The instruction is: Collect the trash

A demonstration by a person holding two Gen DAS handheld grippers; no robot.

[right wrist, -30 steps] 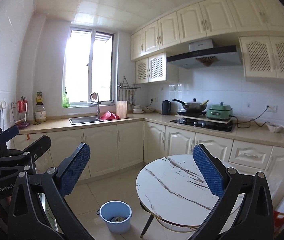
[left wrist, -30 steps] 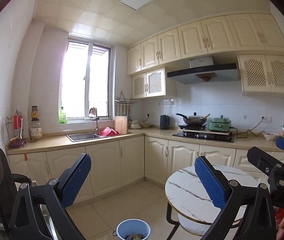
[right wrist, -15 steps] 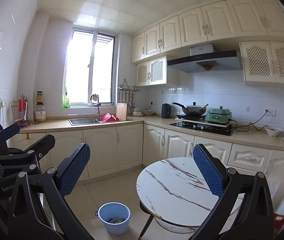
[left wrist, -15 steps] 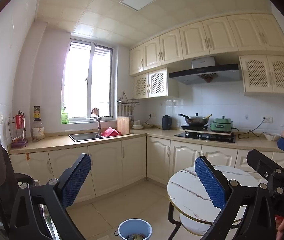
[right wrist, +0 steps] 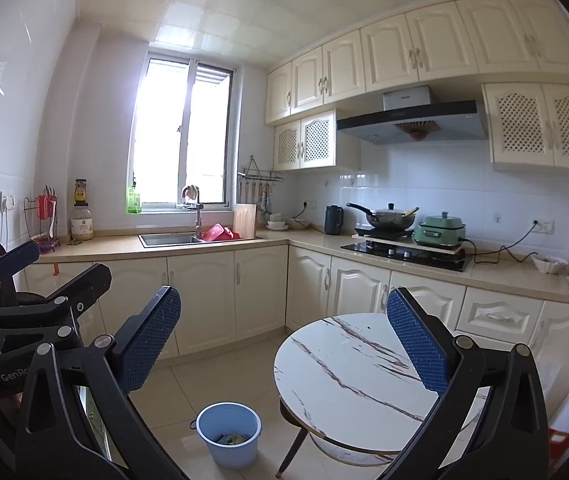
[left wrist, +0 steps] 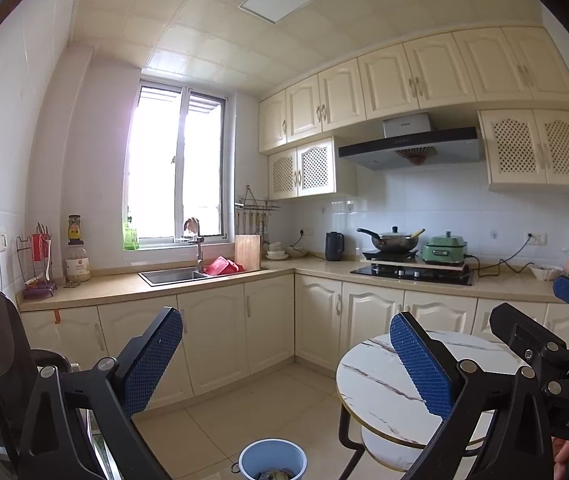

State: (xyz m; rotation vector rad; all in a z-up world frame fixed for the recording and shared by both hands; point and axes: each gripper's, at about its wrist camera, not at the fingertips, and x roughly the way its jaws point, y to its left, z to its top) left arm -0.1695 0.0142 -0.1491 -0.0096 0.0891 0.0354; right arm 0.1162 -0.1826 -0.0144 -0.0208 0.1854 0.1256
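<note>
Both views have tilted upward since a second ago, so more ceiling shows and the floor slides low. The round marble table (right wrist: 348,376) sits bare at right, unchanged. The blue bin (right wrist: 228,434) stands on the floor just left of it, with scraps of trash (right wrist: 233,438) inside. The left gripper (left wrist: 284,364) and right gripper (right wrist: 284,344) both hang spread wide, holding nothing.

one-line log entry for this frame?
left gripper: open, empty | right gripper: open, empty | blue bucket: floor, holds scraps | round table: nearly bare
</note>
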